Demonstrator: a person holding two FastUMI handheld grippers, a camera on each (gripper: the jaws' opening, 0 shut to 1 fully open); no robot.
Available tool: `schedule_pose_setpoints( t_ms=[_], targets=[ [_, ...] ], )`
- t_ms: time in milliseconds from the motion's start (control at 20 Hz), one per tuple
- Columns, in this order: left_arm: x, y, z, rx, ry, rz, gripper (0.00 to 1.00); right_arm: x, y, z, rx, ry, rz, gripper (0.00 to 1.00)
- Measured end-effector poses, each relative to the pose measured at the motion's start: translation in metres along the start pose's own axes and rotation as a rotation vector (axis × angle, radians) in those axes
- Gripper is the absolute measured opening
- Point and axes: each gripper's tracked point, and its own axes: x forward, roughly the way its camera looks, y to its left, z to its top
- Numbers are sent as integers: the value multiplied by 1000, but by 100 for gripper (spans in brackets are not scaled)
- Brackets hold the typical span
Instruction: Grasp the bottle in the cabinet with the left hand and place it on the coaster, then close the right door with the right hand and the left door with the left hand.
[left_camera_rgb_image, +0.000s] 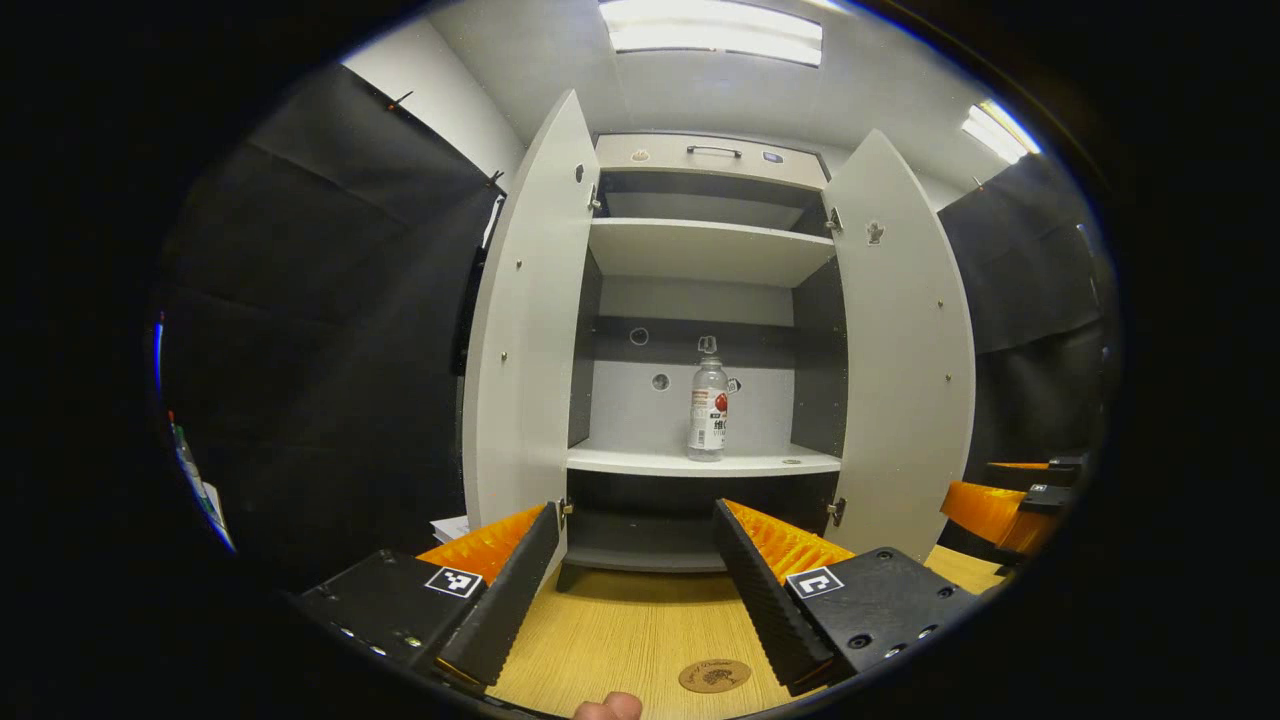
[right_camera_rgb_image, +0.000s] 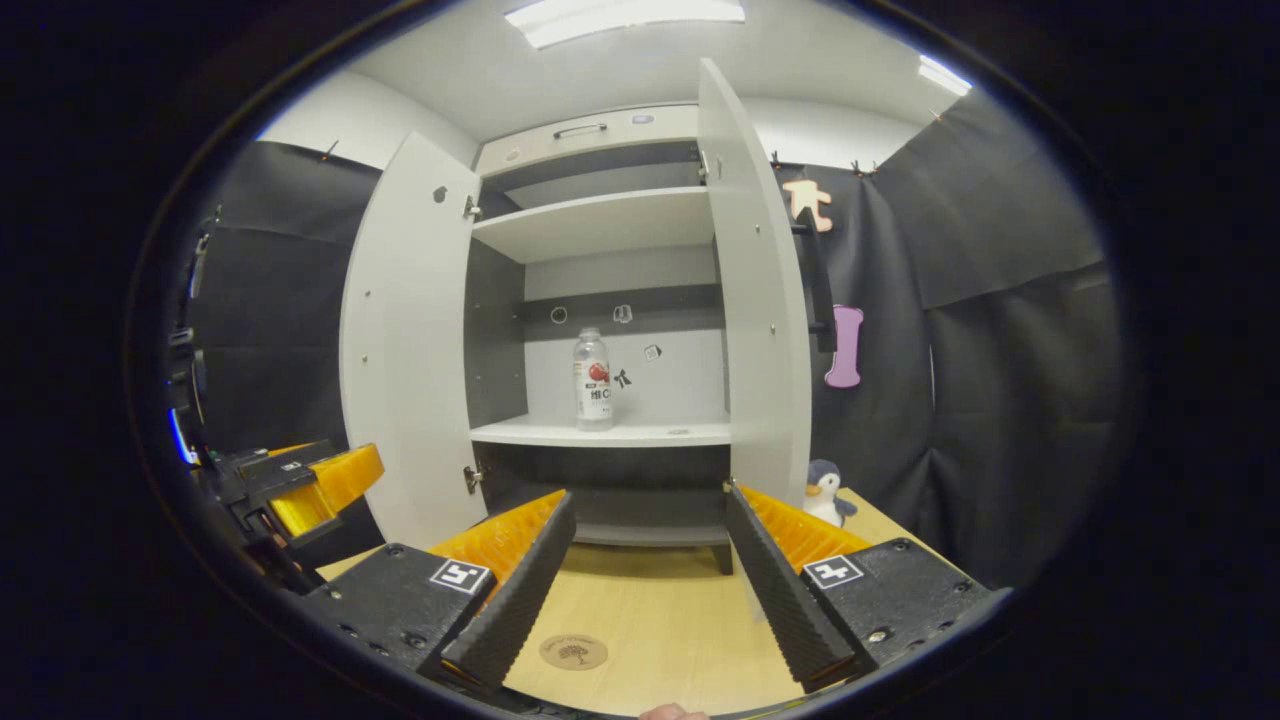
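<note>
The left gripper (left_camera_rgb_image: 638, 580) has its fingers wide apart and holds nothing. The right gripper (right_camera_rgb_image: 648, 585) is wide apart too, and empty. Far ahead of the left fingers, the bottle (left_camera_rgb_image: 708, 410) stands straight up on the lower shelf (left_camera_rgb_image: 640, 461) of the cabinet (left_camera_rgb_image: 705, 160), a bit to the right. It looks like clear plastic, so it is likely light, smooth and a little squishy. Squeeze it around the middle, on the label. The coaster (left_camera_rgb_image: 714, 675) lies near, on the wooden table (left_camera_rgb_image: 620, 620). Both doors are open.
</note>
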Motion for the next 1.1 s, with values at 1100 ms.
schedule_pose_setpoints(
  t_ms=[1100],
  targets=[
    [51,-28,30,-19,-56,-94,95,2,3,-1,-8,1,-6,99]
  ],
)
